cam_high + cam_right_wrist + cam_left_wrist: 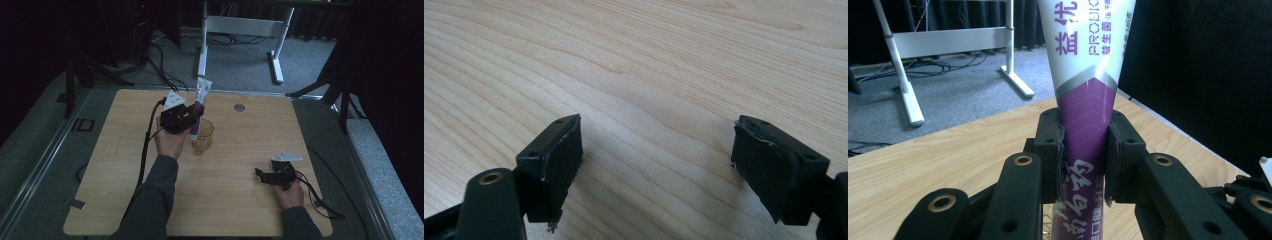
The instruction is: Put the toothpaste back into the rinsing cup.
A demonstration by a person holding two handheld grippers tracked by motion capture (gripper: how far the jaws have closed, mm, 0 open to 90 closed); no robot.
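Note:
A white and purple toothpaste tube stands nearly upright, flat end up, with its lower end in or just over a clear amber glass cup near the table's middle. My left gripper is shut on the tube's purple part, its jaws pressing both sides. My right gripper rests low over the wood at the front right. Its jaws stand wide apart with bare table between them.
The wooden table has a round metal grommet at the back. A white desk frame stands on the grey carpet behind. Cables trail from both grippers to the table's front edges.

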